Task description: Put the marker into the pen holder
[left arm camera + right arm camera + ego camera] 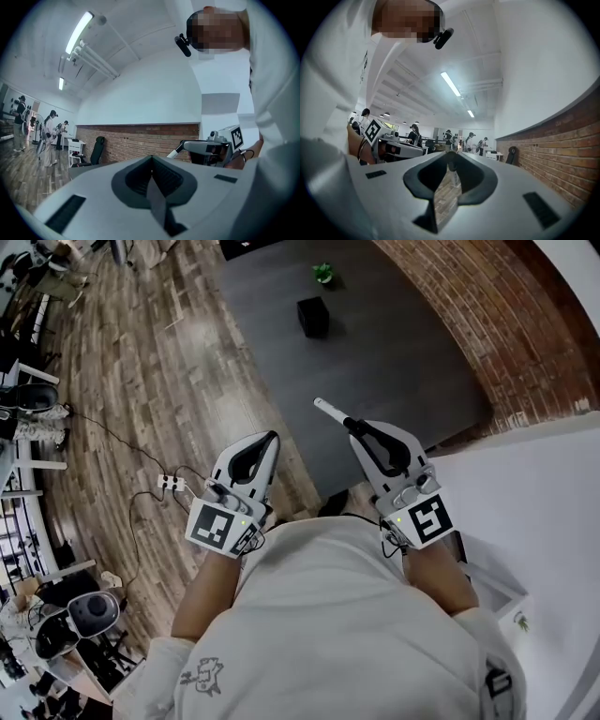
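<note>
"White marker [328, 411], where is it?"

"Clamped by one end in the right gripper [356, 426], up near the person's chest, well short of the black pen holder [312, 316] on the dark worktop [403, 352]. The left gripper [272, 438] has its jaws together on nothing."

"Which way does it point?"

"Its long axis runs out past the jaw tips, free end aimed roughly toward the pen holder, closer to level than upright."

"Risks?"

"Most of its length sticks out, so I'd expect it could pivot or slip in the pads. If it isn't tipped upright over the pen holder, it may catch the rim or knock the holder over."
</note>
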`<action>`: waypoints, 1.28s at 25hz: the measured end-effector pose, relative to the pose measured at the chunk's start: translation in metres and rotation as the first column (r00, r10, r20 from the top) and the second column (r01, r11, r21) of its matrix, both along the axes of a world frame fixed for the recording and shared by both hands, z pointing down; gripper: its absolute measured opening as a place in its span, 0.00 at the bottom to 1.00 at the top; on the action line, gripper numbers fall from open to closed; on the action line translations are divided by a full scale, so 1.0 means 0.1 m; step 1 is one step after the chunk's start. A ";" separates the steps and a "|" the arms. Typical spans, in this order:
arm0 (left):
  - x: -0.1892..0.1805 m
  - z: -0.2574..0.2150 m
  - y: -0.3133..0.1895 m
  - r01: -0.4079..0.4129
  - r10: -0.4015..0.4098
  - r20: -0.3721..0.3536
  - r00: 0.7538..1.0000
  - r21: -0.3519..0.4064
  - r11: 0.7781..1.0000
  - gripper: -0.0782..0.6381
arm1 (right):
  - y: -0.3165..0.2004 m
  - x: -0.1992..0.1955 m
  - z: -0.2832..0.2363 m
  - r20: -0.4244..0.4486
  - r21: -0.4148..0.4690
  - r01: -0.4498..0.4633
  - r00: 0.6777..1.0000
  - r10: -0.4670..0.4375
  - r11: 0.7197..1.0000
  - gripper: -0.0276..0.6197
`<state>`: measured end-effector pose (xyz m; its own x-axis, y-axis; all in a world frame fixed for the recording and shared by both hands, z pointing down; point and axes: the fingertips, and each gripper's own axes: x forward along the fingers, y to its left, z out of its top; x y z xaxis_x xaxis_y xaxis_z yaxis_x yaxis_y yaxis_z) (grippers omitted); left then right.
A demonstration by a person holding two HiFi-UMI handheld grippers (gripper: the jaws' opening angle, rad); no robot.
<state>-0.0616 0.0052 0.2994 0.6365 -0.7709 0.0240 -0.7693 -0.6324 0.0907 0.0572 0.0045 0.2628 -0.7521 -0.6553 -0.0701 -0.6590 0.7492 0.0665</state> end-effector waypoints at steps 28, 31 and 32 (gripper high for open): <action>0.38 0.33 -1.21 -0.020 0.020 -0.008 1.000 -0.072 0.997 0.12 | -1.24 0.44 0.40 -0.056 -0.079 -0.022 0.998 0.018 0.997 0.15; 0.28 0.40 -1.41 -0.028 0.028 -0.009 1.000 -0.088 0.996 0.12 | -1.43 0.34 0.48 -0.082 -0.092 -0.032 0.996 0.024 0.995 0.15; 0.24 0.42 -1.47 -0.029 0.028 -0.010 1.000 -0.093 0.995 0.12 | -1.51 0.32 0.51 -0.099 -0.079 -0.035 0.995 0.027 0.996 0.15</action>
<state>-0.0377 -0.1421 0.3417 0.6585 -0.7473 0.0888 -0.7502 -0.6424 0.1566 0.0888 -0.1467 0.3135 -0.7317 -0.6792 0.0572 -0.6755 0.7338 0.0720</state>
